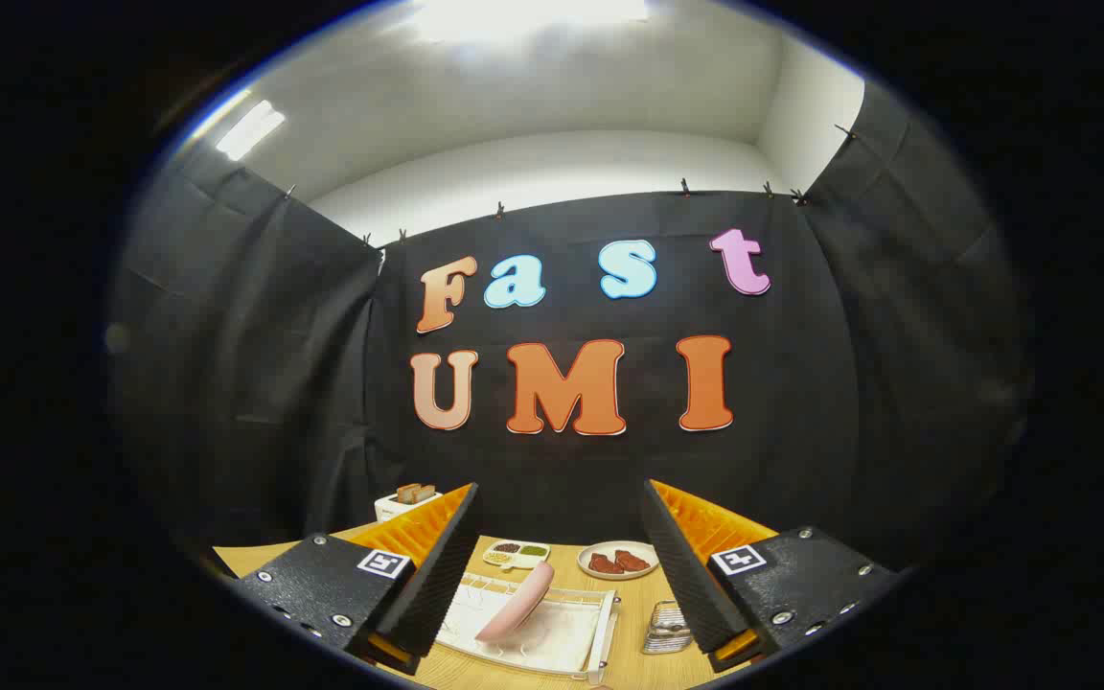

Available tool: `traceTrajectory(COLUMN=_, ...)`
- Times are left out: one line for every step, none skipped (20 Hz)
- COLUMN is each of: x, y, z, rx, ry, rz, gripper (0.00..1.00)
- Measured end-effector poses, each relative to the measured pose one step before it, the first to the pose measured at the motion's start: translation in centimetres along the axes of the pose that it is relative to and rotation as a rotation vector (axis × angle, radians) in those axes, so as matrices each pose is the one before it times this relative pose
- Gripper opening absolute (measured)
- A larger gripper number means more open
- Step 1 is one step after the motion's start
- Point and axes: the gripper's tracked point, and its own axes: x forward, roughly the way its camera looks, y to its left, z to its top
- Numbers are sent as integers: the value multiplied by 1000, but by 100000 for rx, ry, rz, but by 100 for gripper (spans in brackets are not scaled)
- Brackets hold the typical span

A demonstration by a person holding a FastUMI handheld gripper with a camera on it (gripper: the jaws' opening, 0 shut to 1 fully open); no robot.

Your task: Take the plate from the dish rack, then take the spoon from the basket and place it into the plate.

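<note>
We are holding the gripper (554, 575) with its fingers spread wide and nothing between them. Just ahead of them, between the fingertips, the pink plate (517, 601) is standing tilted in the white dish rack (600, 628) on the wooden table (629, 661). Beside the rack, near the right finger, the small wire basket (667, 630) is sitting; we cannot make out the spoon in it. Beyond are a sectioned dish (517, 553) and a plate of food (618, 560). We judge that the task is only beginning: both steps are remaining.
</note>
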Motion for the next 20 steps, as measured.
traceTrajectory(x=29, y=67, z=-18, rx=719, ry=547, rz=718, gripper=98)
traceTrajectory(x=51, y=28, z=-50, rx=624, ry=430, rz=486, gripper=98)
traceTrajectory(x=53, y=37, z=116, rx=347, ry=172, rz=421, gripper=98)
traceTrajectory(x=44, y=-77, z=195, rx=-239, ry=-123, rz=105, gripper=98)
traceTrajectory(x=54, y=-219, z=128, rx=-393, ry=-357, rz=-469, gripper=98)
traceTrajectory(x=118, y=-83, z=171, rx=-429, ry=-289, rz=-240, gripper=98)
traceTrajectory(x=92, y=20, z=10, rx=-107, ry=-45, rz=-32, gripper=98)
traceTrajectory(x=130, y=68, z=5, rx=255, ry=182, rz=360, gripper=98)
traceTrajectory(x=15, y=168, z=-31, rx=580, ry=242, rz=327, gripper=98)
traceTrajectory(x=-11, y=129, z=-4, rx=522, ry=159, rz=414, gripper=98)
traceTrajectory(x=109, y=3, z=44, rx=219, ry=-17, rz=421, gripper=98)
traceTrajectory(x=184, y=-33, z=6, rx=64, ry=85, rz=-35, gripper=98)
traceTrajectory(x=94, y=-13, z=-53, rx=55, ry=140, rz=40, gripper=98)
traceTrajectory(x=158, y=132, z=12, rx=234, ry=148, rz=88, gripper=98)
traceTrajectory(x=175, y=176, z=-151, rx=301, ry=558, rz=441, gripper=98)
traceTrajectory(x=202, y=235, z=-239, rx=390, ry=919, rz=685, gripper=98)
traceTrajectory(x=169, y=218, z=-409, rx=680, ry=1602, rz=1060, gripper=98)
traceTrajectory(x=292, y=285, z=-774, rx=1392, ry=3630, rz=1317, gripper=98)
traceTrajectory(x=227, y=204, z=-849, rx=2555, ry=3700, rz=1029, gripper=98)
traceTrajectory(x=362, y=318, z=-461, rx=2701, ry=2934, rz=1328, gripper=98)
